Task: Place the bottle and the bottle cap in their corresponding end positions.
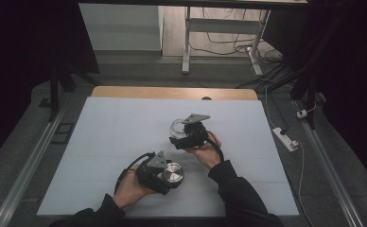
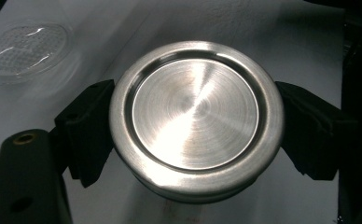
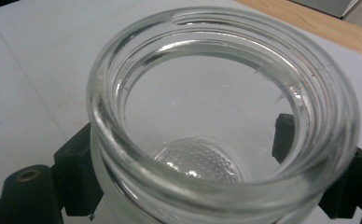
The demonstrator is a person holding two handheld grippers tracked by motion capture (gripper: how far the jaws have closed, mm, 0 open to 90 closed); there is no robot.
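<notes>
High view: nearest, the left gripper (image 1: 168, 176) has its fingers clamped on the rim of a steel lid (image 2: 195, 116), rigid, smooth and slippery. Just beyond the lid, the right gripper (image 1: 184, 135) squeezes a glass jar (image 3: 221, 116) below its threaded mouth, over the worktop (image 1: 110, 127); heavy, breakable.

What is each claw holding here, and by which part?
The left claw grips the metal lid across its rim. The right claw grips the glass jar by its sides, below the threaded neck.
</notes>
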